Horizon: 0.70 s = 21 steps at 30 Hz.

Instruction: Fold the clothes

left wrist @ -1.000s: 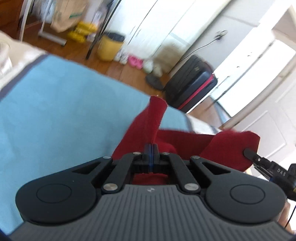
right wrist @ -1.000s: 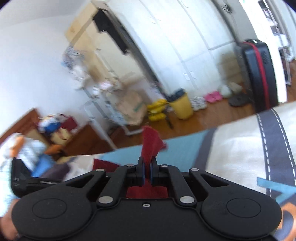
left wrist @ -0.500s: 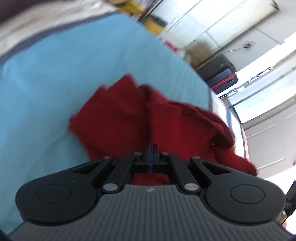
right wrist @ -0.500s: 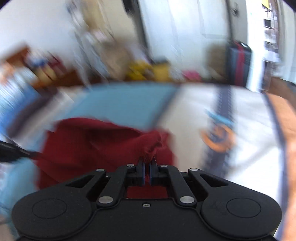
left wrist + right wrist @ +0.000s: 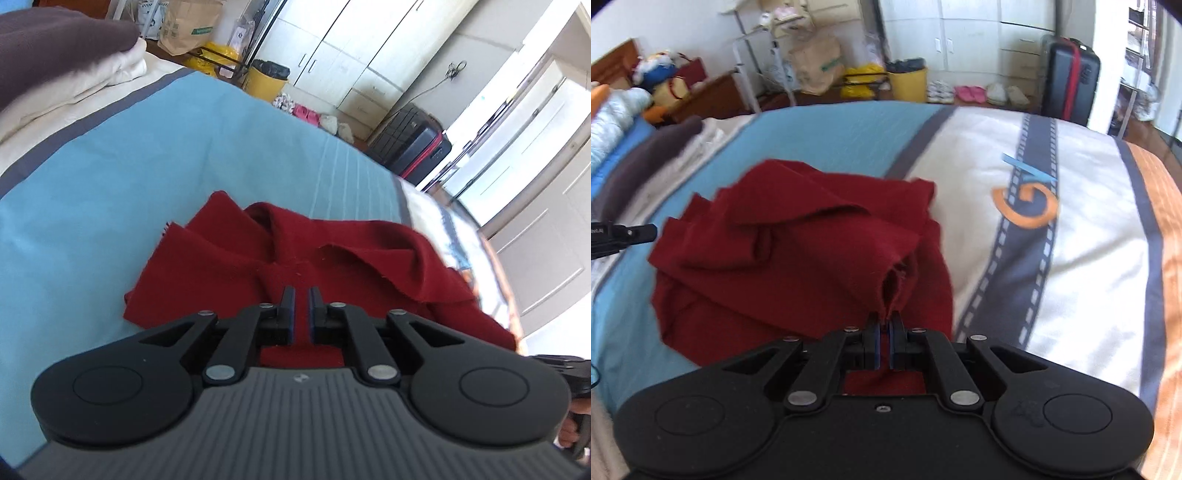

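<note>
Bedroom, bed (image 5: 1082, 258) with blue and cream cover. Red cloth (image 5: 798, 266) lies rumpled on the blue part. Left gripper (image 5: 300, 295) tilts down over it, jaws just opening, a narrow gap, nothing pinched. Right gripper (image 5: 884, 319) tilts steeper, pinching a raised cloth edge.

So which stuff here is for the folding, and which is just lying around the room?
For the folding: red cloth, left gripper, its jaws just opening, right gripper pinching a corner, bedspread underneath.

Lying around: yellow bin, suitcase, pink slippers, paper bag.
</note>
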Each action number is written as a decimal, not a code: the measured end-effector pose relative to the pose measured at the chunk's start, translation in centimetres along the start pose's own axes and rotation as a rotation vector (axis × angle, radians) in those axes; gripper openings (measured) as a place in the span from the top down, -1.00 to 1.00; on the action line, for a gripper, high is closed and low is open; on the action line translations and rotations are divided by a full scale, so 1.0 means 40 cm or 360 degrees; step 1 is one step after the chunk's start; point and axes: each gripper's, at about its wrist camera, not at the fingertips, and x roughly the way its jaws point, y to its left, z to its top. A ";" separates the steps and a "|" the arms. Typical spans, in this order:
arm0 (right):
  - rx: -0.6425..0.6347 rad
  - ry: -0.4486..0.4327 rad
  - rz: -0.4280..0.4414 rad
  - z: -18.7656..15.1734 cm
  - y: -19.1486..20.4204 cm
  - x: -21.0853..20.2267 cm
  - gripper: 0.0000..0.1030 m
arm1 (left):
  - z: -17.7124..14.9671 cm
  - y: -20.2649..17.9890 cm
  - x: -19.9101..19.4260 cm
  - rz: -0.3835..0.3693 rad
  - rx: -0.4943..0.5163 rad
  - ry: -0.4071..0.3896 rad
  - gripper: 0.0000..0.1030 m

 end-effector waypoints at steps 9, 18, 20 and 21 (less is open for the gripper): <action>-0.0029 0.0066 0.0112 -0.013 0.003 0.024 0.88 | -0.011 0.004 0.117 0.0063 0.0041 0.0052 0.19; -0.0043 0.0003 0.0153 -0.011 -0.005 -0.016 0.86 | -0.031 -0.017 0.144 -0.0028 0.0137 0.0033 0.54; -0.0063 0.0027 0.0181 -0.014 -0.002 -0.013 0.79 | -0.042 -0.051 0.143 0.0106 0.0338 0.0004 0.85; -0.0071 0.0038 0.0188 -0.015 -0.001 -0.010 0.79 | -0.048 -0.072 0.141 0.0187 0.0457 -0.0017 0.85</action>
